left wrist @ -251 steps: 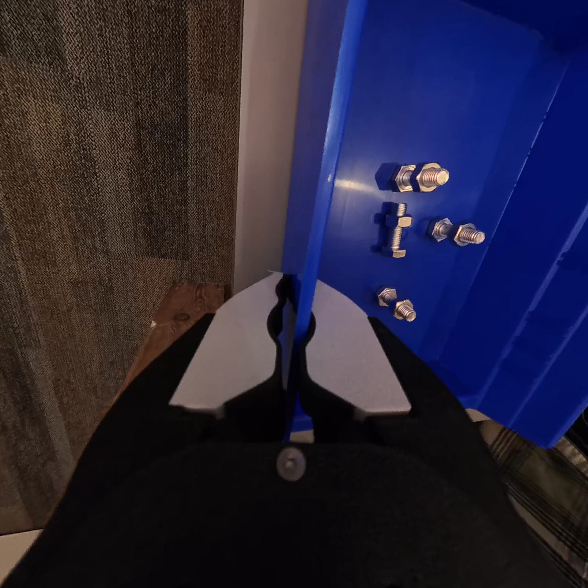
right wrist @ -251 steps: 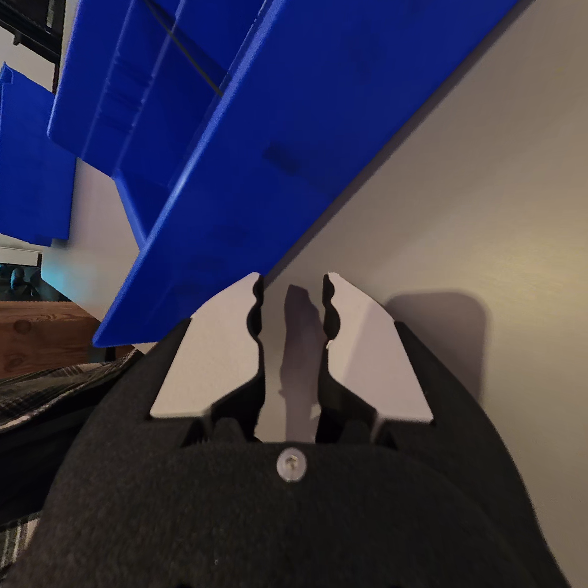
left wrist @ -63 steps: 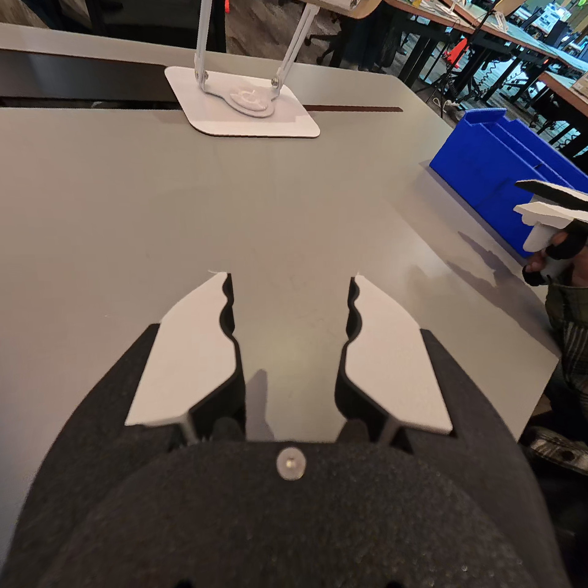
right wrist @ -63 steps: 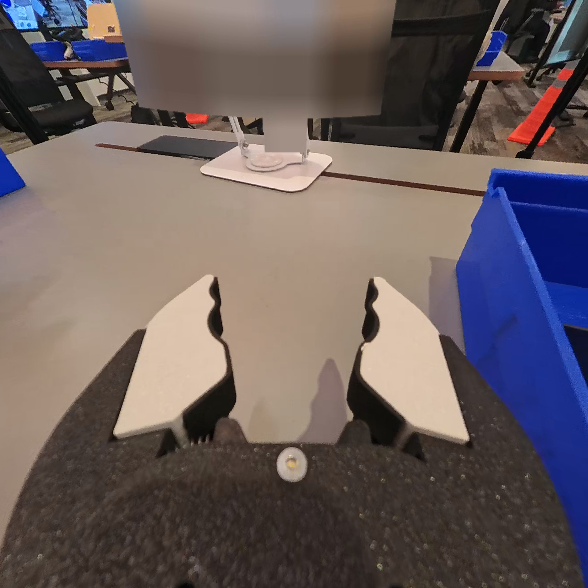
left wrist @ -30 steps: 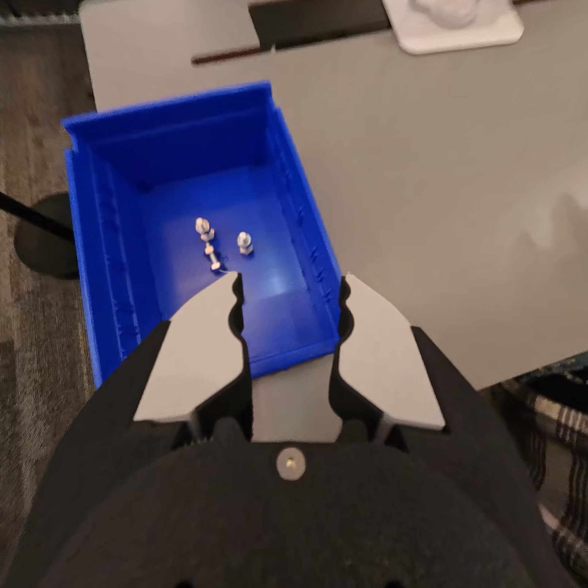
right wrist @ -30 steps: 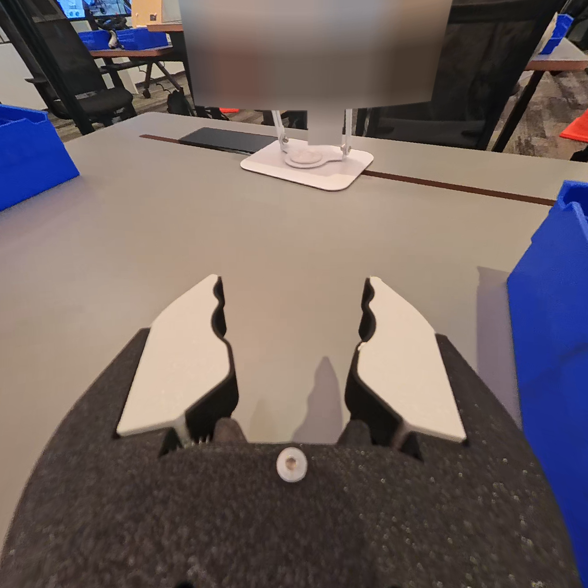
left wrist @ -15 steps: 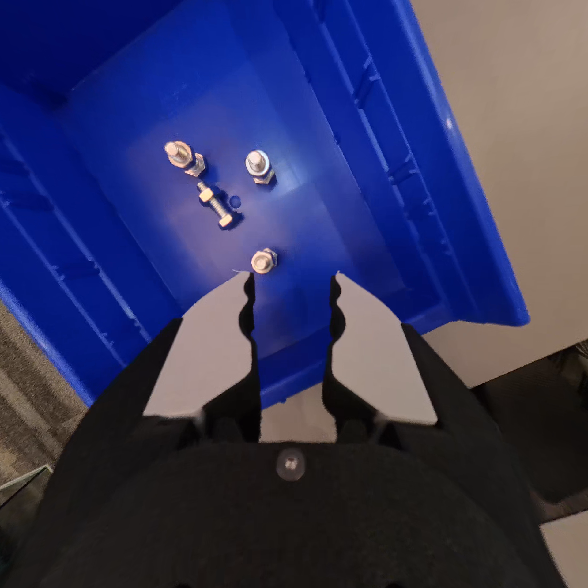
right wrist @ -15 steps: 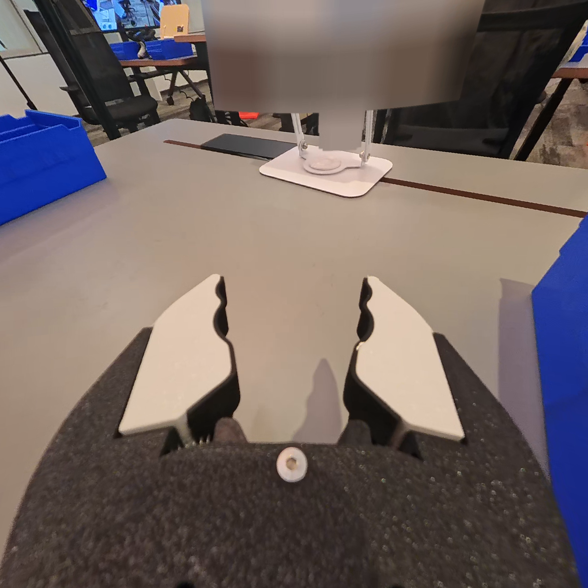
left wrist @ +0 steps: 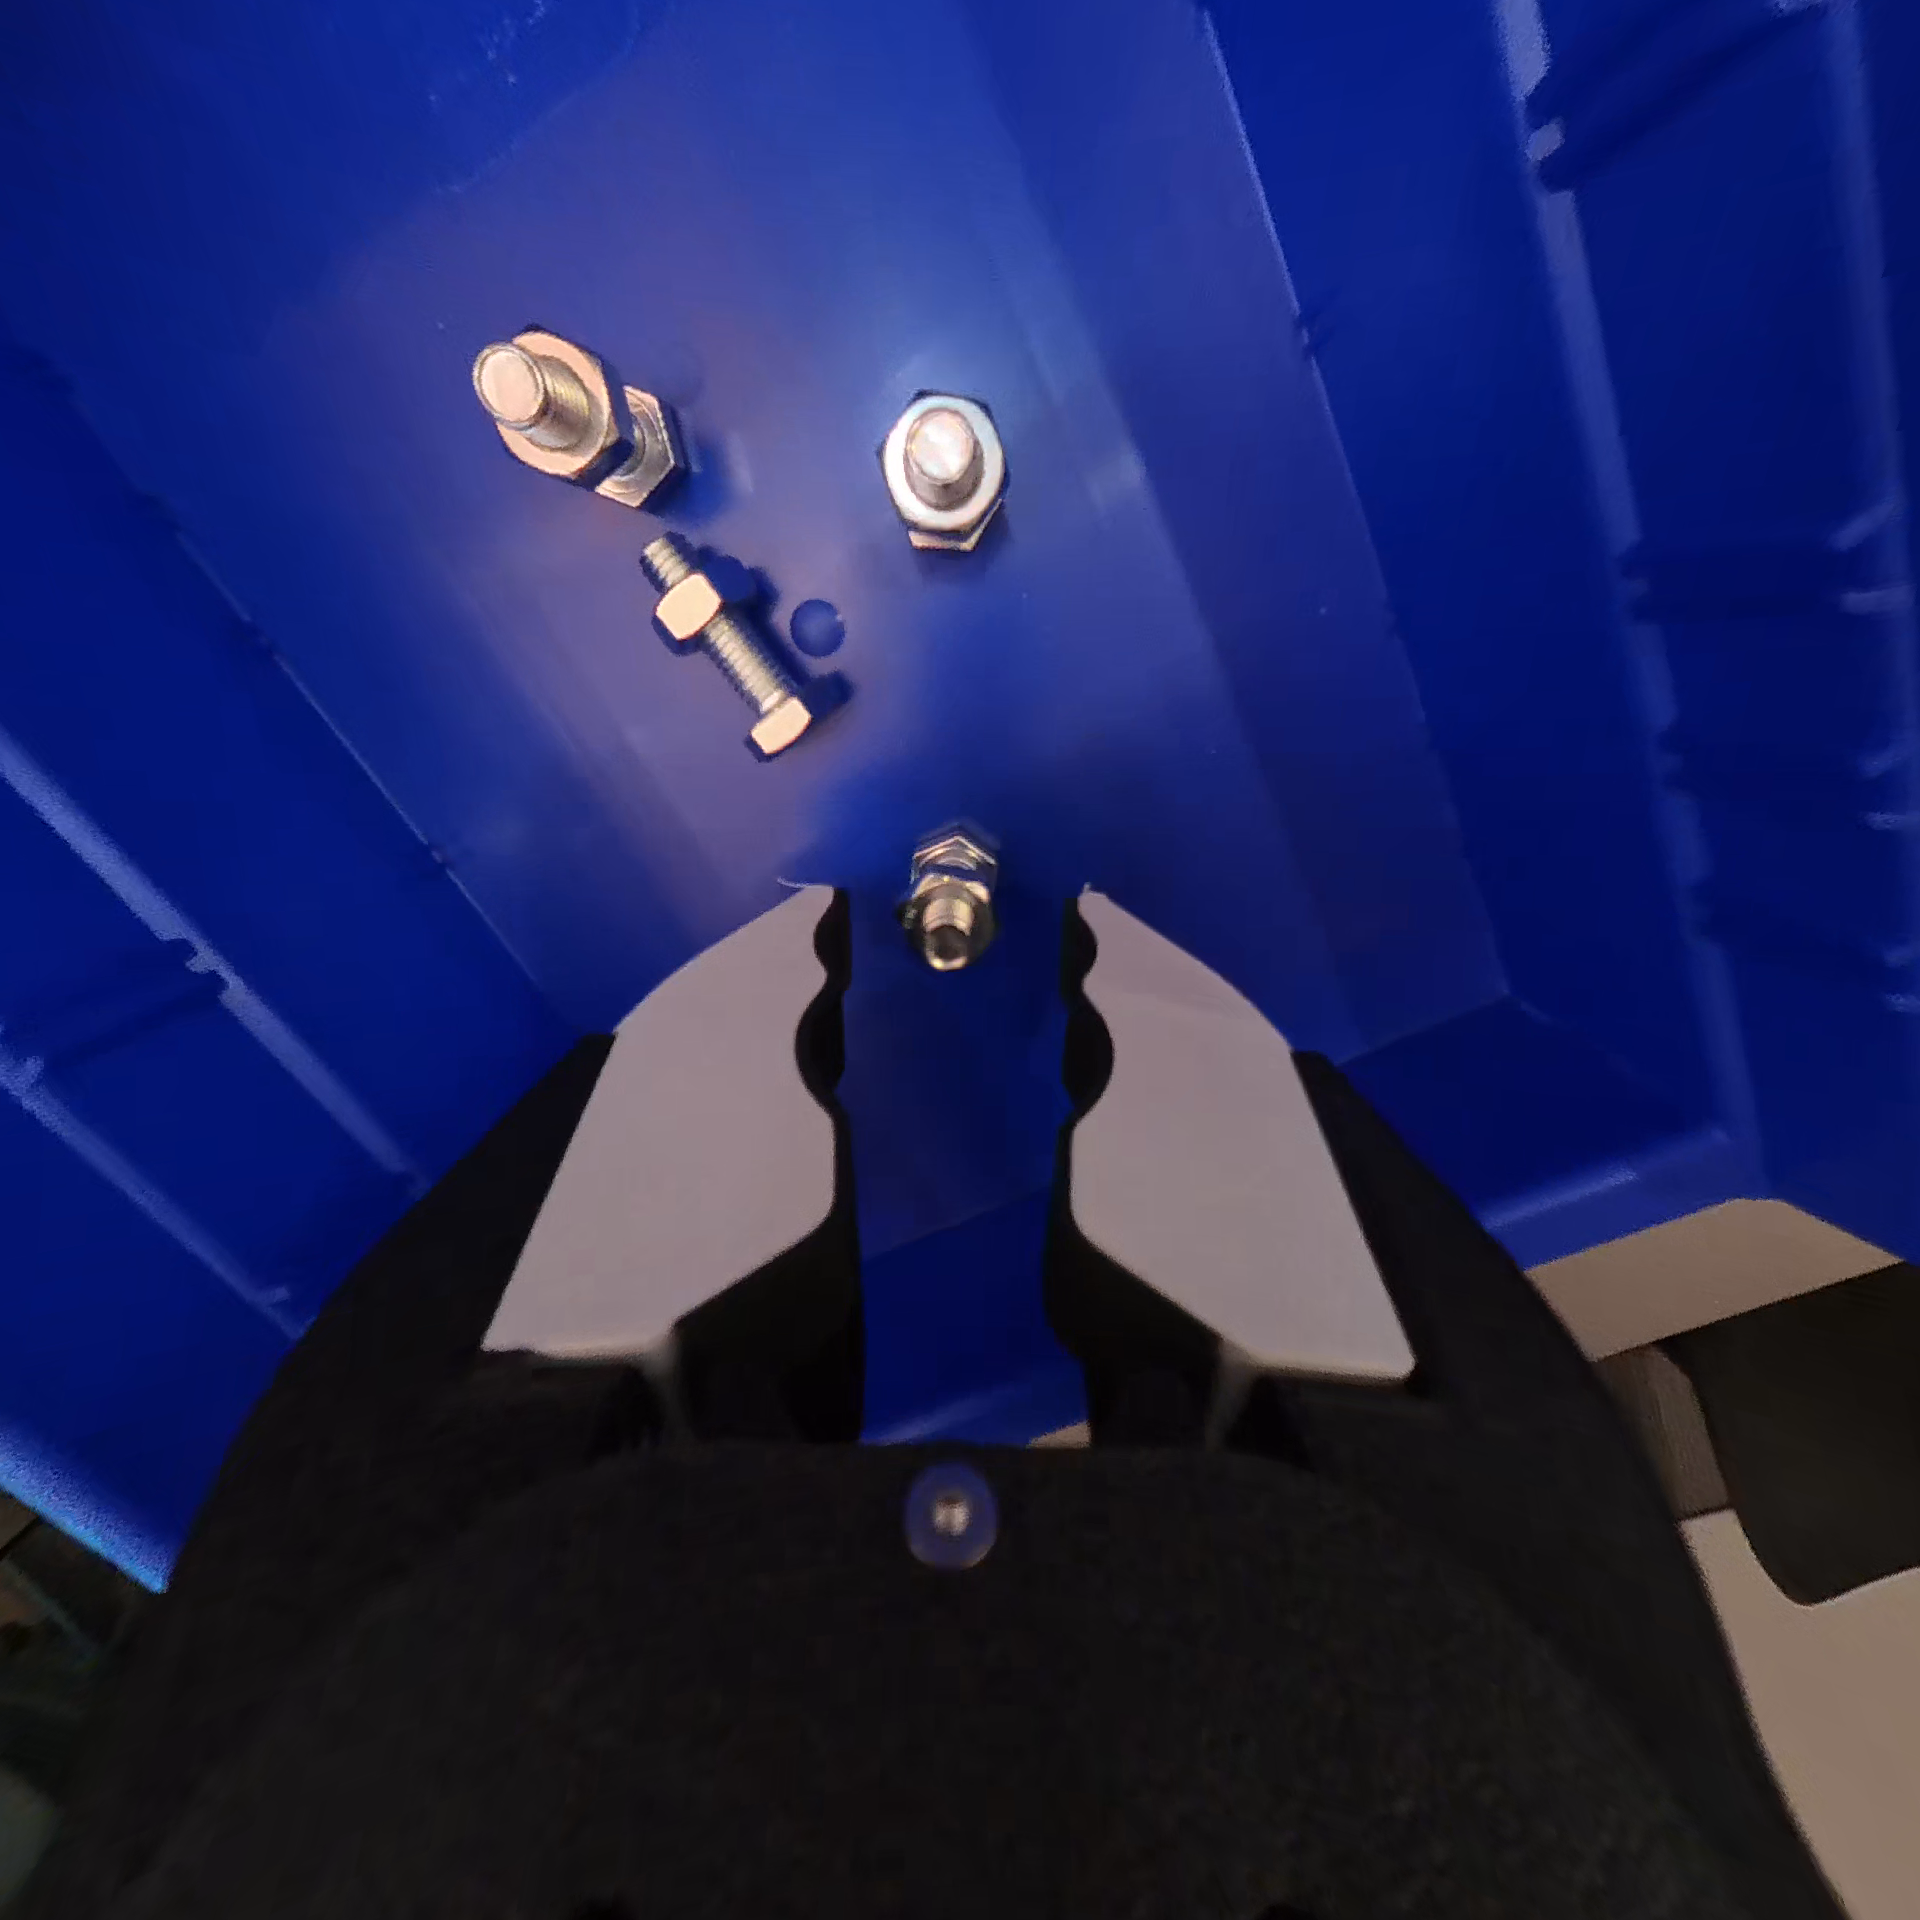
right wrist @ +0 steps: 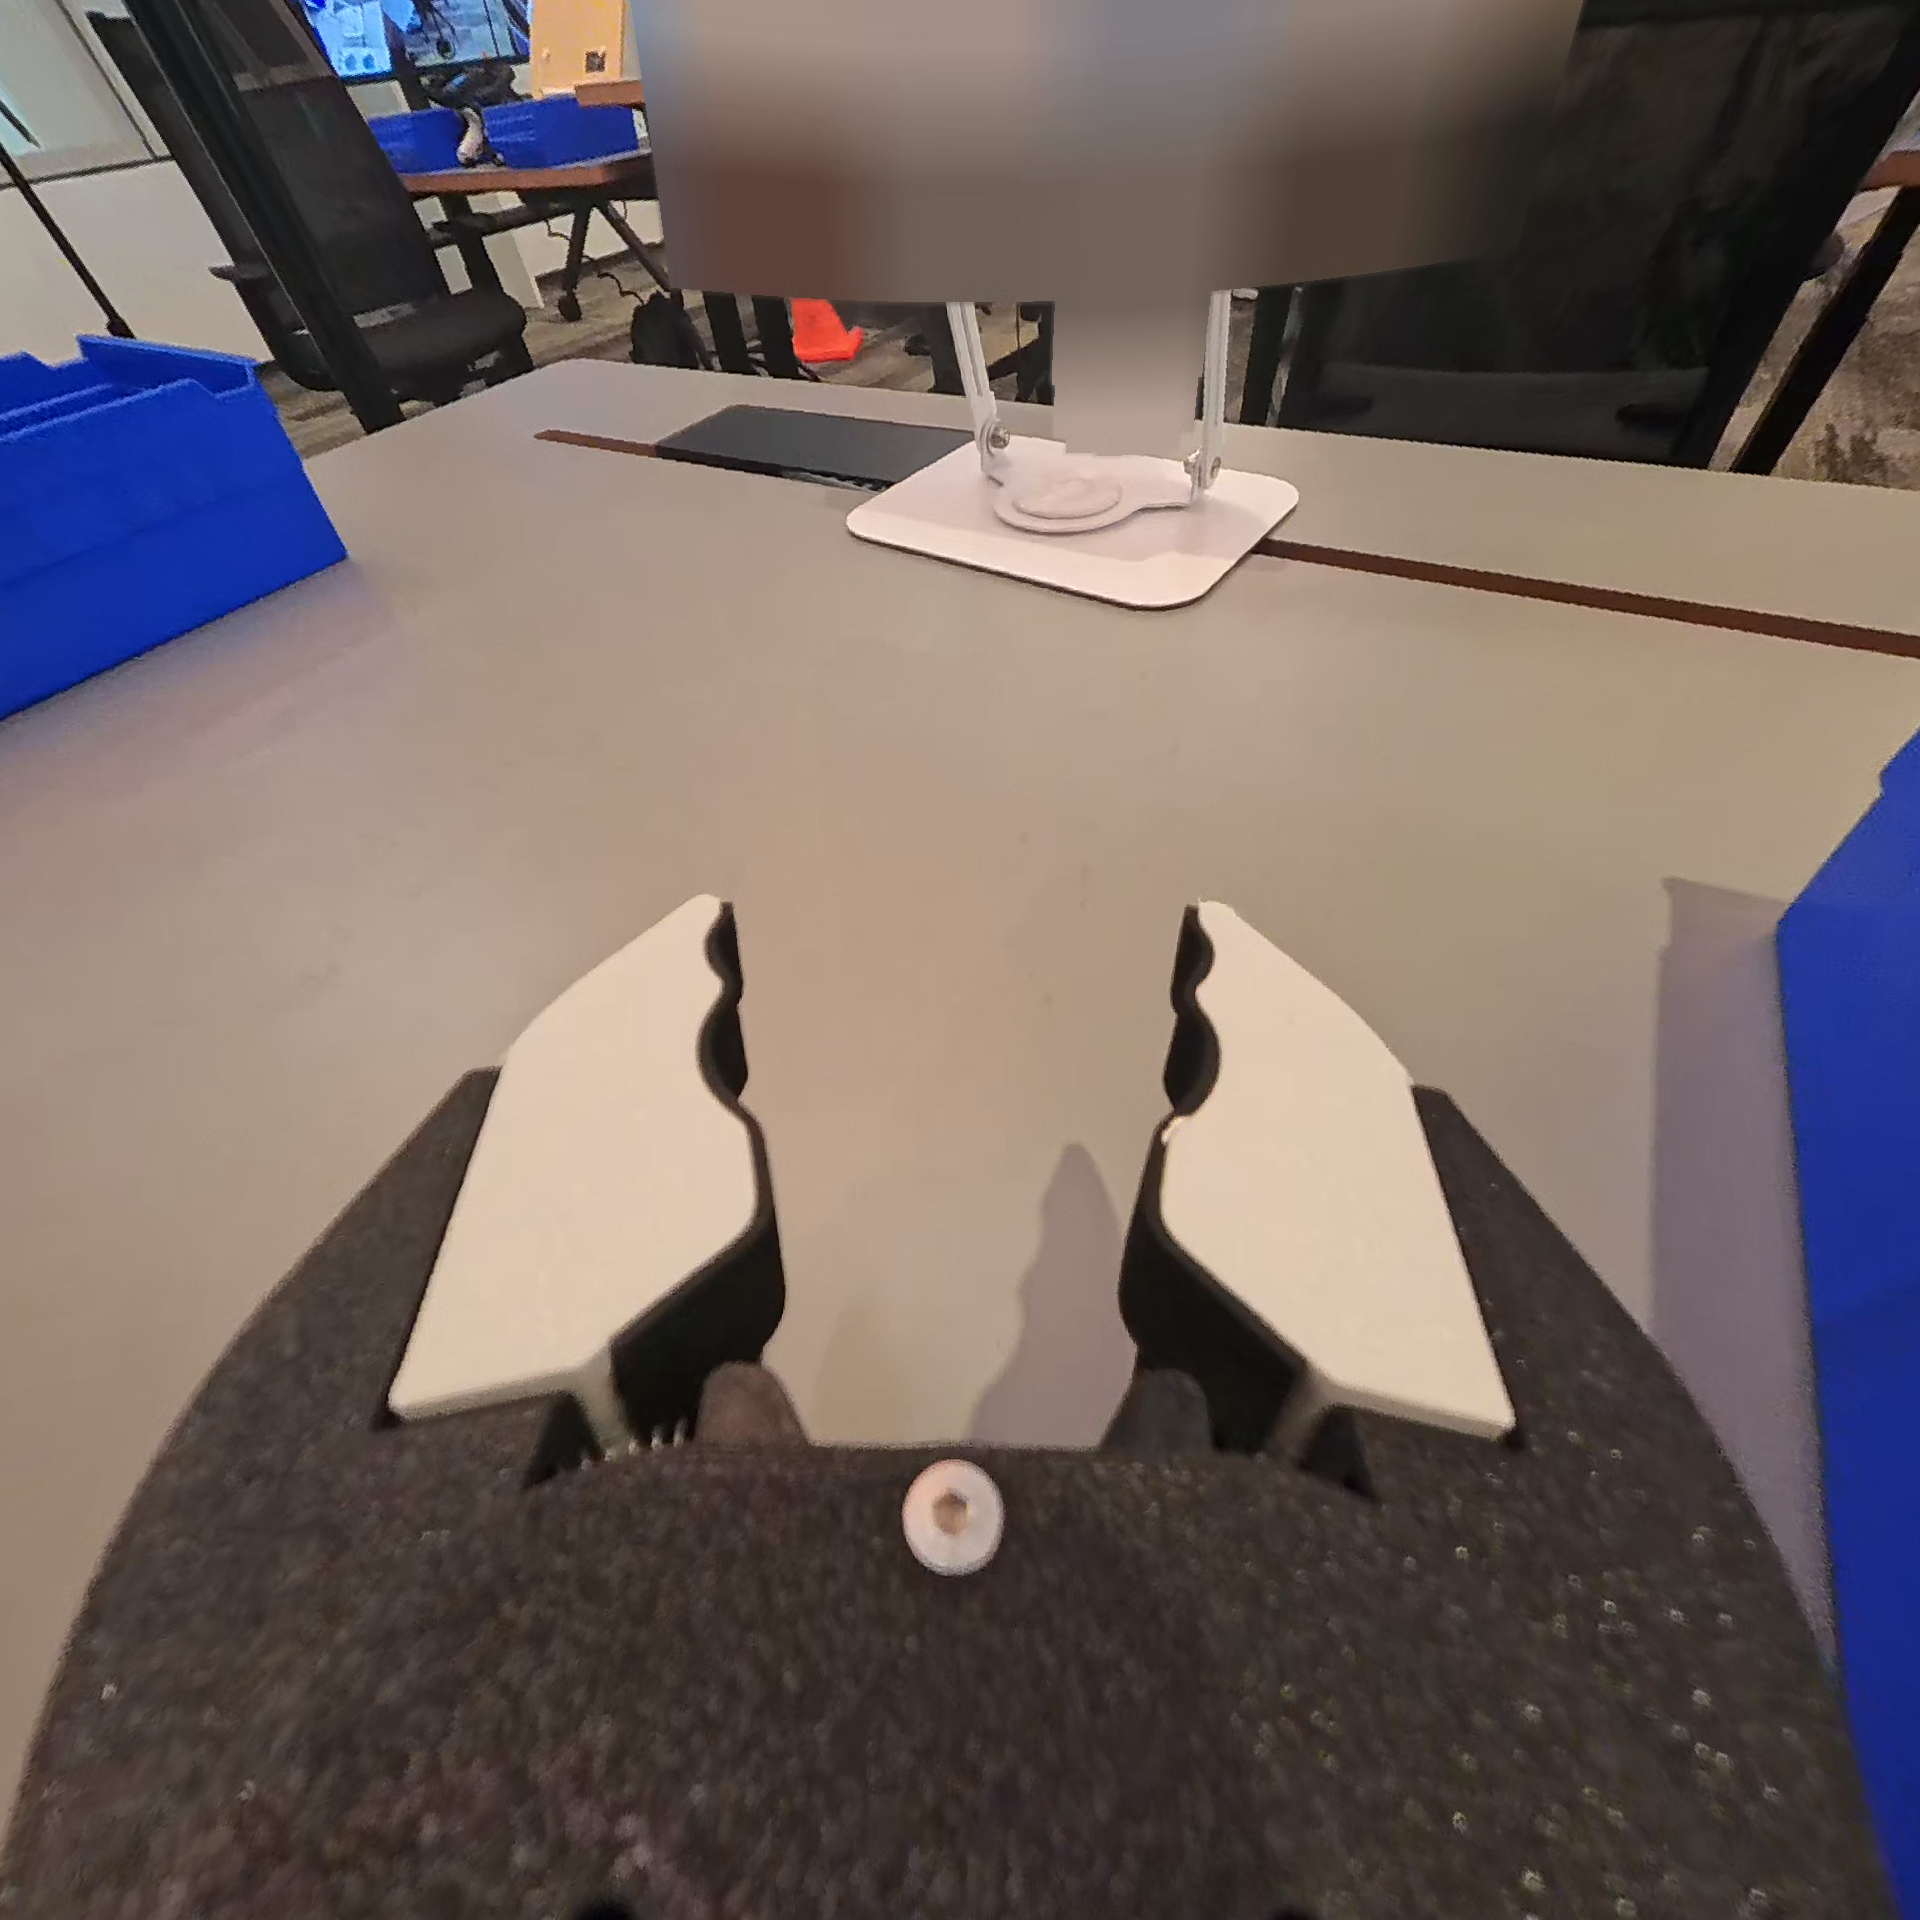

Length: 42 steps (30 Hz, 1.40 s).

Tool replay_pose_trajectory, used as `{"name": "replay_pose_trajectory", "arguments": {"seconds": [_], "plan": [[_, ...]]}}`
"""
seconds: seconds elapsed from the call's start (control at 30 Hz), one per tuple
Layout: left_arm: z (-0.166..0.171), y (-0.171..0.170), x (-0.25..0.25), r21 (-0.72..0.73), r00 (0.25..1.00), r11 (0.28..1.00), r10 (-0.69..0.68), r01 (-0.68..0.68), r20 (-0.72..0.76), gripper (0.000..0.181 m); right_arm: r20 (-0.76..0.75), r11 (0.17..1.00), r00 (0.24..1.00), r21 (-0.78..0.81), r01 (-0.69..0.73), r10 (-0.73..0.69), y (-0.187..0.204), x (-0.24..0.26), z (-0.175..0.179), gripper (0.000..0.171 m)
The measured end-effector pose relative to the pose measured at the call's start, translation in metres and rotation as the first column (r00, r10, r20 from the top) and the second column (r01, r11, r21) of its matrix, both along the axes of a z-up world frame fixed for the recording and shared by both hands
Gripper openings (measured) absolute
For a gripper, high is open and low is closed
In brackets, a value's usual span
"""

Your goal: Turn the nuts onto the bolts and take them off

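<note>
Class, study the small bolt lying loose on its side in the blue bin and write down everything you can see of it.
The loose bolt is silvery metal with a hexagonal head at its nearer end, a threaded shank and one hex nut turned on near the far tip. It lies flat and slanted on the floor of the blue bin, between the upright bolts. Nothing grips it; the left gripper is open, nearer the camera.

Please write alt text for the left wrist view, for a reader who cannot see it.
The left tongs, open, reach into a blue bin toward an upright bolt with a nut. Farther in stand two more nutted bolts; a fourth lies flat.
</note>
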State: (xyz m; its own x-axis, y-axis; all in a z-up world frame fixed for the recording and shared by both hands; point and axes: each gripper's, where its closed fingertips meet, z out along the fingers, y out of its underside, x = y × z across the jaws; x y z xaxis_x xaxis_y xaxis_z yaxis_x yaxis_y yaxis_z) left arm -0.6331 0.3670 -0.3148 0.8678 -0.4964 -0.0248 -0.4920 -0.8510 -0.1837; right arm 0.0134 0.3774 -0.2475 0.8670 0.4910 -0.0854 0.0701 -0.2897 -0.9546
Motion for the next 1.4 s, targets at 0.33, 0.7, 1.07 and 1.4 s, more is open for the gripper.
{"name": "replay_pose_trajectory", "arguments": {"seconds": [0.33, 0.7, 1.07, 1.4], "plan": [[-0.007, -0.002, -0.004, -0.05, 0.998, 0.999, -0.017, 0.014, -0.052, 0.021, -0.014, 1.0, 1.0, -0.006, -0.002, 0.002, 0.0, 0.002, -0.001, 0.078], [0.081, 0.019, 0.022, 0.127, 0.999, 0.992, 0.021, -0.026, 0.037, 0.02, -0.013, 1.0, 1.0, -0.008, -0.004, 0.004, -0.003, 0.003, 0.002, 0.076], [0.146, 0.031, 0.224, 0.316, 0.938, 0.891, -0.346, 0.326, 0.006, 0.02, -0.001, 1.0, 1.0, -0.017, 0.014, -0.014, -0.004, 0.007, 0.0, 0.075], [0.083, 0.035, 0.383, 0.338, 0.795, 0.803, -0.572, 0.491, 0.201, 0.02, -0.002, 1.0, 1.0, -0.012, 0.023, -0.023, -0.007, 0.016, 0.001, 0.074]]}}
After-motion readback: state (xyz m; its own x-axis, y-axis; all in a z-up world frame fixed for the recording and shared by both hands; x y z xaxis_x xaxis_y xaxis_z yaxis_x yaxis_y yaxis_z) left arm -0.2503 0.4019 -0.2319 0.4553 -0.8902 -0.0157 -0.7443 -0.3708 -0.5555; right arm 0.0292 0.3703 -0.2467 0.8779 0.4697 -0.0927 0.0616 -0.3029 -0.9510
